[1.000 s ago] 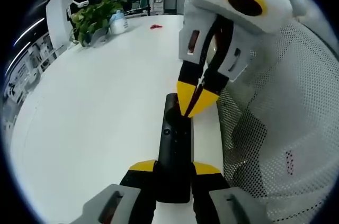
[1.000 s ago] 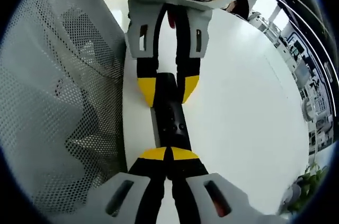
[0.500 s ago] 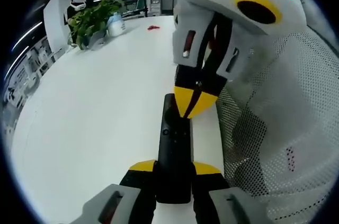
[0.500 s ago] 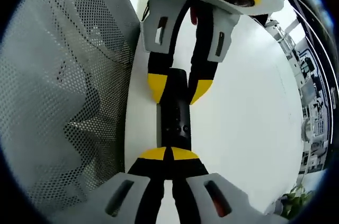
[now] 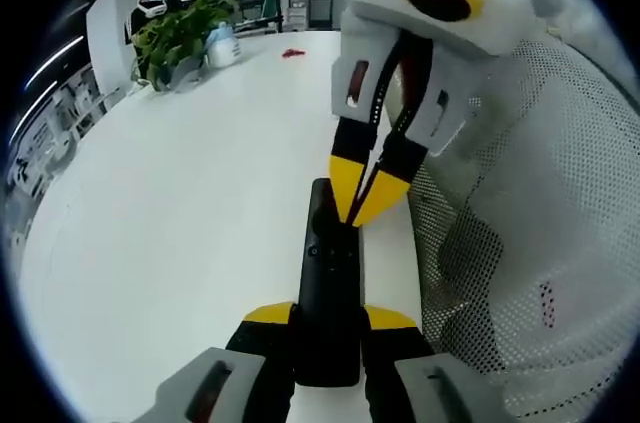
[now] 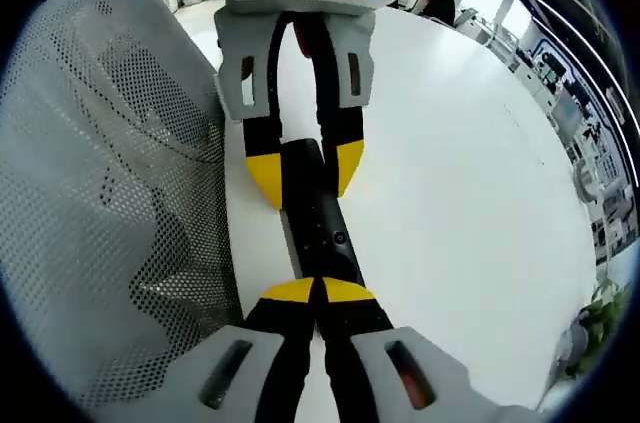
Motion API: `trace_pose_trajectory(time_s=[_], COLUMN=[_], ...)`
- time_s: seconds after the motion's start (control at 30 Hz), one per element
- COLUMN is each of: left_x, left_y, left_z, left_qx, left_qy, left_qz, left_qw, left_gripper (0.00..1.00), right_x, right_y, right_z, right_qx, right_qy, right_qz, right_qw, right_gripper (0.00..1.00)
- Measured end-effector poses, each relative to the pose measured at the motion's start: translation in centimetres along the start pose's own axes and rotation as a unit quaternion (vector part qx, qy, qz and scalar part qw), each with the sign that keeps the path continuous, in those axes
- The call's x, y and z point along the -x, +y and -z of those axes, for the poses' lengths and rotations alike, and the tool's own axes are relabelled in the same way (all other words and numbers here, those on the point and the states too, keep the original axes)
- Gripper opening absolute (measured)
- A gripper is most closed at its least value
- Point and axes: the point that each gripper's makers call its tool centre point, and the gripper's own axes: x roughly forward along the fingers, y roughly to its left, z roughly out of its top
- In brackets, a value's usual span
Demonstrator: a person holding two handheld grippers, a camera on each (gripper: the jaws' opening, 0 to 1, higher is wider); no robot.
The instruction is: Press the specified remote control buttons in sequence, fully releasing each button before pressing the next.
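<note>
Left gripper view: the left tool rises from the bottom centre of the frame, its two yellow-tipped jaws closed on the near end of a black remote control, one jaw on each long side. The remote lies low over the white worktop, close to its right edge, and its long axis runs straight up the frame, away from the left tool. The right tool enters from the upper right with its jaws brought together into a single point, holding nothing, and that point meets the far, button-bearing end of the remote. Whether the tips are pressing a button or only resting just above it is hard to tell at this angle. A potted plant and a bottle stand at the upper left, well apart from the work. A white mesh chair back occupies the right of the frame.

Right gripper view: the right tool sits at the bottom centre, jaws together, and the remote control extends up the frame to the left tool, which clamps its far end.

The next press falls to the right tool, the nearer of the two to the buttons; it would travel along the remote's long axis, after lifting clear of the button face.
</note>
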Motion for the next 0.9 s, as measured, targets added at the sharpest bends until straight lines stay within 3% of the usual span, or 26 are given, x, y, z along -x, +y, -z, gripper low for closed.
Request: trace_pose_trajectory(time_s=[0.37,0.57,0.9], left_x=[0.06,0.07,0.05], left_y=[-0.01,-0.02,0.0], left_z=[0.02,0.02,0.02], left_qx=[0.0,-0.001,0.0], left_qy=[0.001,0.001,0.004], left_qz=[0.001,0.0,0.002], left_qw=[1.0,1.0,1.0], left_gripper=[0.25,0.25,0.25], right_x=[-0.33,-0.42,-0.48], right_y=[0.15,0.18,-0.07], right_z=[-0.75,-0.74,-0.66], right_qx=[0.029,0.055,0.02], right_qy=[-0.005,0.01,0.024], right_qz=[0.007,0.011,-0.015], right_qw=[0.9995,0.9984,0.9994], right_gripper=[0.0,0.0,0.0])
